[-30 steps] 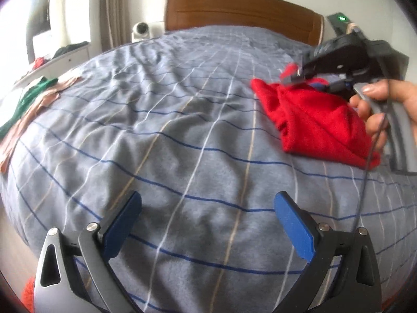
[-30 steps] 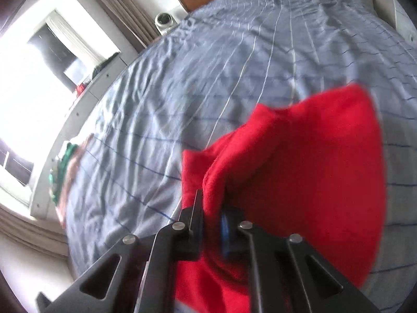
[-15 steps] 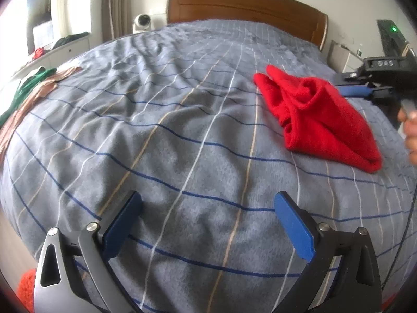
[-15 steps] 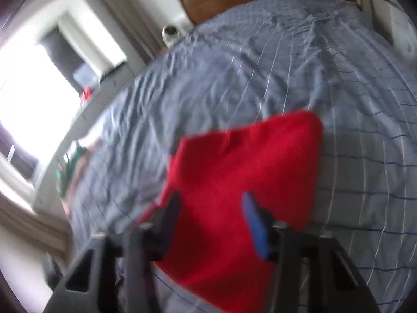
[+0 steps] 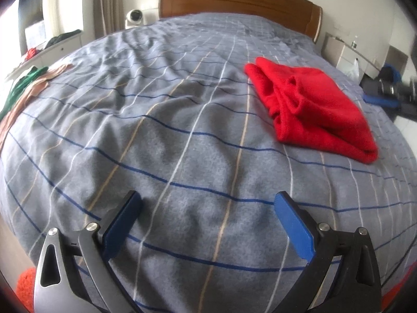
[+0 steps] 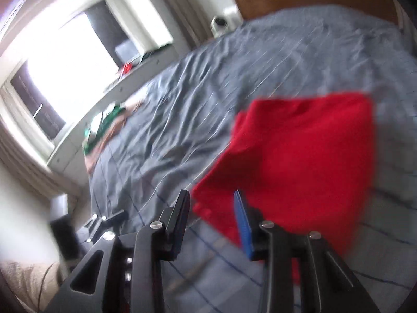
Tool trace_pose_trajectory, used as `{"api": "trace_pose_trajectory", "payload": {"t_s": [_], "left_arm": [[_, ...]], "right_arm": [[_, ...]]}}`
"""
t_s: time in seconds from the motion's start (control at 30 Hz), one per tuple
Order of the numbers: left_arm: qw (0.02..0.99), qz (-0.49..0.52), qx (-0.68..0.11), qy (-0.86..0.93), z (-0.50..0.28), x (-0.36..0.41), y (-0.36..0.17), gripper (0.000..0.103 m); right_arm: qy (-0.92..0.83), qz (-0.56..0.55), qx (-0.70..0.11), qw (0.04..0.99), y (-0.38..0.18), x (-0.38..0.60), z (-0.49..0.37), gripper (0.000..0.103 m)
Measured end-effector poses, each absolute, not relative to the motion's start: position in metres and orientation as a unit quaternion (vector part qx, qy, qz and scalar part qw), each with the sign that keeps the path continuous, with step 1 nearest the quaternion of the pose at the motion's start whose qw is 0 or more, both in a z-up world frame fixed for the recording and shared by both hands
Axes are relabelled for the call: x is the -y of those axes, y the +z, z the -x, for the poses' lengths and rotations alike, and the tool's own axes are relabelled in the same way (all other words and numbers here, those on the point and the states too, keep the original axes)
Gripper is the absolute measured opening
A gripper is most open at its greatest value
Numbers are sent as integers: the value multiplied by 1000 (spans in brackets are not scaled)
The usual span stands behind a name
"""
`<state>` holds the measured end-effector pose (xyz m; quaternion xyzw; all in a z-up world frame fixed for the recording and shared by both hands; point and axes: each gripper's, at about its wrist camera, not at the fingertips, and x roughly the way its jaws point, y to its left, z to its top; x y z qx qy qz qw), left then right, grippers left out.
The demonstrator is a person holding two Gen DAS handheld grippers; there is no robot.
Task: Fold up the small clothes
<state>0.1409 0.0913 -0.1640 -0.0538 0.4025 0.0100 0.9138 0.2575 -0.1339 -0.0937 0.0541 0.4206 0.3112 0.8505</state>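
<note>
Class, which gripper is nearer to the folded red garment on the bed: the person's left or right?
Right. The right gripper hangs just off the red garment, at its near edge, jaws closing with nothing between them. The left gripper sits well away across bare blanket, open.

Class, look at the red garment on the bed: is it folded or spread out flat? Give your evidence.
Folded. The red garment lies on the bedspread as a compact bundle, its layers stacked and doubled-over edges showing along its left side. Neither pair of tongs touches it.

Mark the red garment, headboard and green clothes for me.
red garment (image 5: 320, 109), left wrist view, middle of its top fold
headboard (image 5: 234, 1), left wrist view, middle of the wooden panel
green clothes (image 5: 20, 84), left wrist view, the green strip at the bed's edge
</note>
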Motion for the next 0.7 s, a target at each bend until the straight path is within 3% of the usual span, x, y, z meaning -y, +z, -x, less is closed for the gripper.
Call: {"api": "trace_pose_trajectory", "payload": {"t_s": [0.2, 0.3, 0.37, 0.47, 0.6, 0.7], "left_arm": [[921, 31, -388, -15, -134, -77, -144, 102], [924, 60, -374, -51, -155, -74, -116, 102], [917, 108, -374, -83, -191, -73, -96, 102], [882, 161, -426, -117, -266, -64, -96, 102], [856, 122, -497, -78, -334, -53, -134, 102], [832, 150, -531, -60, -349, -64, -162, 103]], "right_arm": [[243, 23, -489, 837, -157, 155, -246, 36], [258, 21, -462, 848, -152, 154, -229, 36], [263, -39, -451, 852, -138, 170, -237, 52], [227, -89, -425, 872, -120, 193, -264, 70], [199, -151, -432, 867, -118, 221, -321, 75], [189, -221, -475, 831, -146, 226, -366, 75]]}}
